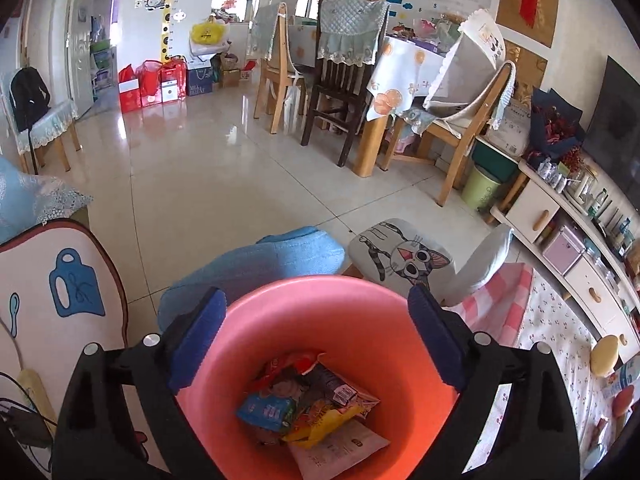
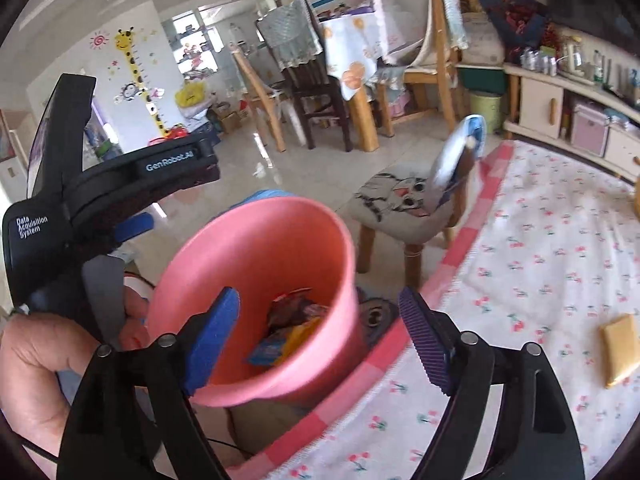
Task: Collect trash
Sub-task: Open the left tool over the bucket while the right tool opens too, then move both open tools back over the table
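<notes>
— Tiled floor and dining chairs fill the background; nearer, we see a pink bin (image 1: 320, 360) standing beside a floral mat (image 2: 520, 280). Where does our trash sit?

— Snack wrappers (image 1: 308, 404) lie loose at the bottom of the bin. Our left claw (image 1: 314, 334) hangs directly above the bin's mouth, jaws spread wide with nothing between the pads. Our right claw (image 2: 320, 336) is just right of the bin, also wide and empty, one finger over the near rim.

— And that blurred silver-blue packet (image 2: 460, 160)?

— It's beyond the bin, over the cat-print stool (image 2: 404, 200); we can't tell whether it is airborne or resting.

— How would the wrappers handle?

— We judge them feather-light, crinkly and slippery, so we'd pinch a flat edge or corner firmly. The bin looks like stiff thin plastic; we'd take it by the rim.

— A flat yellow packet (image 2: 620, 350) lies on the mat, well right of the bin.
</notes>
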